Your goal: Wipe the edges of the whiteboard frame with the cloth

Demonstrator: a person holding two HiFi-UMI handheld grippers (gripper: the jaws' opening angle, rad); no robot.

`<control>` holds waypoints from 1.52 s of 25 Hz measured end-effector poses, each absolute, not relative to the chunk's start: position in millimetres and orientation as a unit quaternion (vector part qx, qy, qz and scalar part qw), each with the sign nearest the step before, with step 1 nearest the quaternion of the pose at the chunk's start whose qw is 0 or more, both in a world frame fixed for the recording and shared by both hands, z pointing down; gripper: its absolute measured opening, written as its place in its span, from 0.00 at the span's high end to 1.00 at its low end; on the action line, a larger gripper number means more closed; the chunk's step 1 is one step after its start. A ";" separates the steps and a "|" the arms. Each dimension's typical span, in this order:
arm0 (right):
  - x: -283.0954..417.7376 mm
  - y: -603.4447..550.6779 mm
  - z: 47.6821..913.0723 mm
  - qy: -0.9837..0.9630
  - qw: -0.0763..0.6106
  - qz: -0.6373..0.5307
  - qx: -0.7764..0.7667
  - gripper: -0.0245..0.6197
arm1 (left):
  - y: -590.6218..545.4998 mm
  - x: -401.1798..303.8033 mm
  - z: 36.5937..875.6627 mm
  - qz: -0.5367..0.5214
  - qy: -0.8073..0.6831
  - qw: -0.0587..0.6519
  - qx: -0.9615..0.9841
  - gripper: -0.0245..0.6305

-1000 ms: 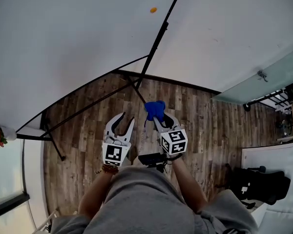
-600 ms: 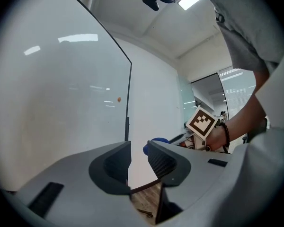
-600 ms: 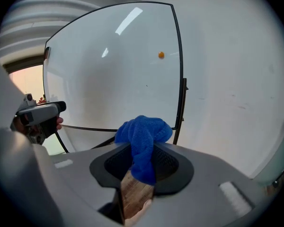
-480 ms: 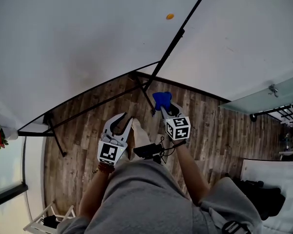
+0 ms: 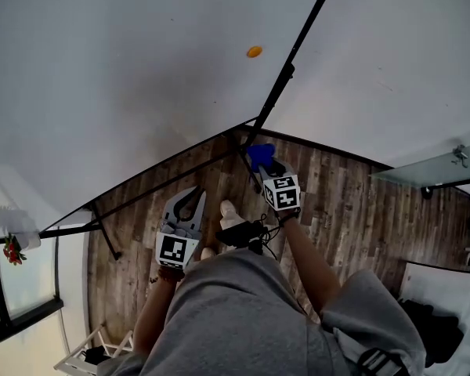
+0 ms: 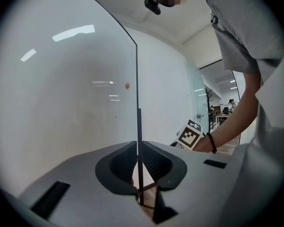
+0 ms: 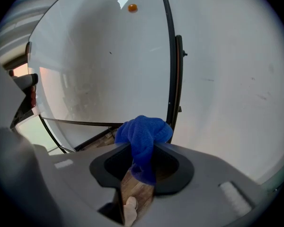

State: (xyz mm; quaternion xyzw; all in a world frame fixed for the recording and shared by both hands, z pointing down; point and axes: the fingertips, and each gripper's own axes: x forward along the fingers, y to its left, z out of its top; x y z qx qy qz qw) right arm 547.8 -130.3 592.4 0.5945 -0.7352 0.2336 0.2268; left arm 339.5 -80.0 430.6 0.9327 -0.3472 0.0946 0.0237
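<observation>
Right gripper point(image 5: 268, 169) is clamping a bunched blue cloth point(image 5: 258, 154), which is bulging out above the jaw tips. The cloth is sitting at the bottom end of the whiteboard frame's vertical edge point(image 5: 298, 37), just beside it; can't tell if it's touching.

Left gripper point(image 5: 194, 196) is hanging well left of and below that edge, over the wood floor point(image 5: 352, 202). Its jaws have just been closing and are standing nearly together with nothing between them. In the left gripper view the vertical edge is lining up with the slit, but farther off.

Around that edge:
- the whiteboard point(image 5: 125, 77) is filling everything to its left, with an orange magnet point(image 5: 254, 52) sitting on the board near the edge
- a black bracket point(image 5: 286, 70) is sticking out partway down the edge
- the lower frame edge point(image 5: 157, 172) is running off to the left from its bottom end
- a black stand bar point(image 5: 249, 167) is crowding the cloth right under the corner
- a plain wall is lying to its right, with a glass panel point(image 5: 431, 167) farther right
</observation>
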 end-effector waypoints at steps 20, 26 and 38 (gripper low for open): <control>586.7 -248.6 715.8 -0.748 0.308 0.289 0.512 0.76 | -162.0 375.4 447.8 0.142 -0.441 0.060 0.884 0.92; 588.7 -271.4 731.4 -0.749 0.313 0.262 0.522 0.76 | -174.5 365.2 451.5 0.145 -0.450 0.056 0.879 0.92; 590.4 -290.7 723.3 -0.755 0.325 0.206 0.531 0.77 | -187.5 353.2 462.5 0.143 -0.471 0.074 0.867 0.92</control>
